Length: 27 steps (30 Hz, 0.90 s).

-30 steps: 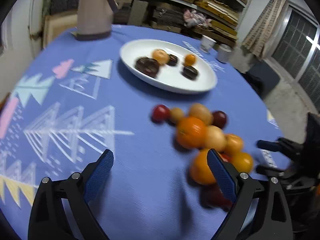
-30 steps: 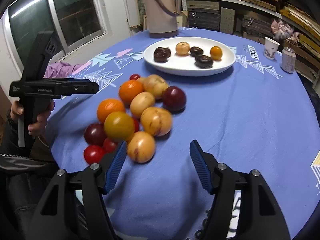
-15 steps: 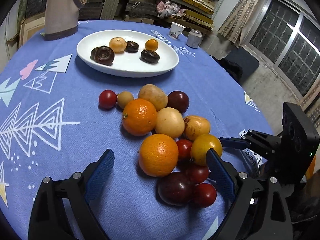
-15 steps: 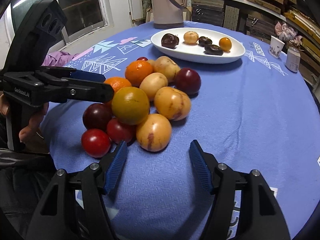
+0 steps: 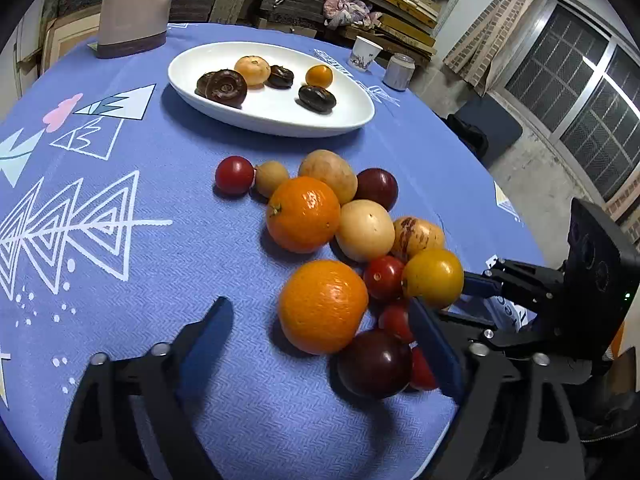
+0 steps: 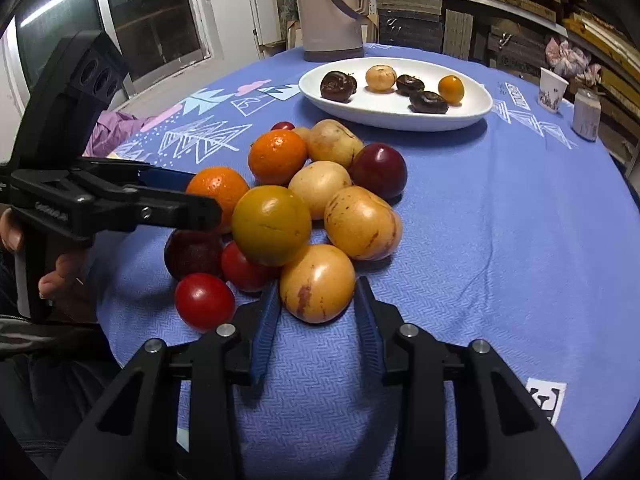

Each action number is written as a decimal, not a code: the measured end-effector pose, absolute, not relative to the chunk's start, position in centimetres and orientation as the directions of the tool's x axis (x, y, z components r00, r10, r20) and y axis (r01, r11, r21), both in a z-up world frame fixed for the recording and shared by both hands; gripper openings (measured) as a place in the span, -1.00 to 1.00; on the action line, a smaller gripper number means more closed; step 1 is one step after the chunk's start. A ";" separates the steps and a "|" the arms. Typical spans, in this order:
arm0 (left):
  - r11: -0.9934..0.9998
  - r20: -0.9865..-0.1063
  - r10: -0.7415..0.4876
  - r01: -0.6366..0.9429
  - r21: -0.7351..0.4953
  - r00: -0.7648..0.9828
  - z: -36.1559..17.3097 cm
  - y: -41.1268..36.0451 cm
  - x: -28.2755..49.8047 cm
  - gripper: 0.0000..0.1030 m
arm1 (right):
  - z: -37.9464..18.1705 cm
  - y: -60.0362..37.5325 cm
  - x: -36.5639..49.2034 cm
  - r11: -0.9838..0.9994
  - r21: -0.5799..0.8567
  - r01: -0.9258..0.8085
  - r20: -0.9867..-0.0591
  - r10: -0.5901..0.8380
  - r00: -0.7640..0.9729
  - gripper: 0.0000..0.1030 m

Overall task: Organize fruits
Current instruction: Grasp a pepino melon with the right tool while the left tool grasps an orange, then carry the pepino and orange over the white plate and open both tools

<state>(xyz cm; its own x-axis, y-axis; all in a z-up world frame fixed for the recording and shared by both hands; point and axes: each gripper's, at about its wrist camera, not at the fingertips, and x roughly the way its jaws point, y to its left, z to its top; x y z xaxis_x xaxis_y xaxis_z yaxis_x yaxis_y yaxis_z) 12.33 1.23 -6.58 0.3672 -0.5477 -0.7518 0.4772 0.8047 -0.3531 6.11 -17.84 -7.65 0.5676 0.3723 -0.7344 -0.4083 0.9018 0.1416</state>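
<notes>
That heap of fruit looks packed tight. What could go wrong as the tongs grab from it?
The right tongs are closing around a speckled yellow fruit that leans on its neighbours; lifting it may set the yellow tomato rolling. The left tongs are closing around an orange with a dark plum beside it, which could be nudged toward the tablecloth's edge.

A round table in a blue patterned cloth (image 5: 120,280) stands before stacked wooden shelves (image 6: 500,12) and barred windows (image 5: 580,92).
</notes>
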 end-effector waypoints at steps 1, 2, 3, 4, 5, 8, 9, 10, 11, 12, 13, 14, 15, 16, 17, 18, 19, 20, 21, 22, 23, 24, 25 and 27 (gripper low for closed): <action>0.802 -0.750 -0.554 0.476 -0.362 0.362 -6.6 1.3 12.4 0.53 | -7.7 -17.9 6.1 0.902 0.142 -0.408 -0.734 0.372 0.568 -0.27; 0.797 -0.748 -0.560 0.478 -0.369 0.356 -6.7 1.2 12.4 0.34 | -7.7 -17.9 6.2 0.902 0.143 -0.407 -0.734 0.372 0.568 -0.27; 0.795 -0.751 -0.560 0.481 -0.369 0.350 -6.8 1.1 12.4 0.14 | -7.7 -17.9 6.3 0.902 0.147 -0.406 -0.735 0.375 0.565 -0.24; 0.790 -0.754 -0.563 0.488 -0.370 0.339 -7.1 0.8 12.4 0.07 | -8.0 -17.8 6.5 0.901 0.151 -0.407 -0.743 0.375 0.554 -0.23; 0.786 -0.748 -0.570 0.491 -0.375 0.340 -7.2 0.6 12.3 0.01 | -8.0 -17.7 6.4 0.902 0.141 -0.408 -0.740 0.370 0.562 -0.23; 0.803 -0.749 -0.542 0.497 -0.327 0.382 -7.1 0.0 12.0 -0.13 | -8.1 -17.6 6.6 0.906 0.141 -0.399 -0.735 0.365 0.571 -0.27; 0.807 -0.750 -0.535 0.499 -0.317 0.389 -7.1 -0.1 12.0 -0.14 | -8.1 -17.6 6.6 0.906 0.147 -0.396 -0.734 0.368 0.571 -0.28; 0.808 -0.751 -0.532 0.500 -0.311 0.392 -7.0 -0.2 11.9 -0.14 | -8.0 -17.7 6.6 0.907 0.146 -0.395 -0.733 0.367 0.572 -0.28; 0.811 -0.753 -0.525 0.502 -0.301 0.397 -6.9 -0.3 11.7 -0.14 | -8.0 -17.6 6.5 0.908 0.143 -0.395 -0.734 0.365 0.573 -0.28; 0.813 -0.754 -0.519 0.504 -0.291 0.403 -6.8 -0.3 11.6 -0.14 | -7.9 -17.7 6.5 0.908 0.141 -0.395 -0.735 0.363 0.572 -0.28; 0.816 -0.753 -0.513 0.507 -0.278 0.411 -6.5 -0.2 11.4 -0.14 | -7.8 -17.8 6.5 0.908 0.144 -0.394 -0.734 0.365 0.572 -0.28; 0.815 -0.751 -0.513 0.510 -0.275 0.416 -6.3 -0.1 11.3 -0.14 | -7.7 -18.0 6.4 0.908 0.146 -0.392 -0.733 0.365 0.574 -0.28; 0.814 -0.747 -0.514 0.513 -0.271 0.422 -6.0 0.0 11.2 -0.14 | -7.5 -18.2 6.3 0.910 0.146 -0.389 -0.731 0.364 0.577 -0.28; 0.817 -0.742 -0.513 0.511 -0.268 0.431 -5.7 0.2 11.1 -0.14 | -7.3 -18.4 6.2 0.911 0.145 -0.386 -0.728 0.362 0.582 -0.28; 0.819 -0.741 -0.511 0.507 -0.267 0.436 -5.4 0.5 11.1 -0.14 | -7.0 -18.8 6.1 0.913 0.143 -0.381 -0.724 0.359 0.589 -0.28; 0.822 -0.740 -0.510 0.504 -0.267 0.439 -5.3 0.6 11.1 -0.14 | -6.7 -19.1 5.9 0.915 0.143 -0.377 -0.720 0.357 0.595 -0.28; 0.825 -0.739 -0.507 0.499 -0.267 0.443 -5.1 0.8 11.1 -0.14 | -6.4 -19.4 5.8 0.918 0.142 -0.371 -0.716 0.354 0.602 -0.28; 0.828 -0.739 -0.504 0.492 -0.267 0.447 -5.0 1.0 11.2 -0.14 | -6.1 -19.8 5.7 0.921 0.142 -0.364 -0.711 0.350 0.610 -0.28; 0.832 -0.738 -0.501 0.485 -0.269 0.452 -4.8 1.3 11.2 -0.14 | -5.7 -20.2 5.5 0.923 0.141 -0.357 -0.707 0.346 0.617 -0.28; 0.837 -0.737 -0.498 0.475 -0.271 0.457 -4.6 1.7 11.3 -0.14 | -5.4 -20.5 5.4 0.925 0.143 -0.351 -0.701 0.346 0.624 -0.28; 0.839 -0.737 -0.496 0.470 -0.272 0.459 -4.5 1.9 11.4 -0.14 | -4.9 -21.0 5.3 0.925 0.156 -0.347 -0.691 0.353 0.631 -0.28; 0.843 -0.737 -0.493 0.462 -0.274 0.463 -4.3 2.2 11.4 -0.14 | -4.6 -21.3 5.2 0.924 0.163 -0.345 -0.683 0.358 0.637 -0.28; 0.847 -0.736 -0.490 0.456 -0.274 0.467 -4.2 2.4 11.5 -0.14 | -4.3 -21.5 5.1 0.925 0.165 -0.342 -0.676 0.359 0.643 -0.28; 0.851 -0.733 -0.486 0.448 -0.274 0.476 -3.9 2.8 11.7 -0.14 | -3.6 -21.9 4.9 0.926 0.166 -0.339 -0.662 0.360 0.658 -0.28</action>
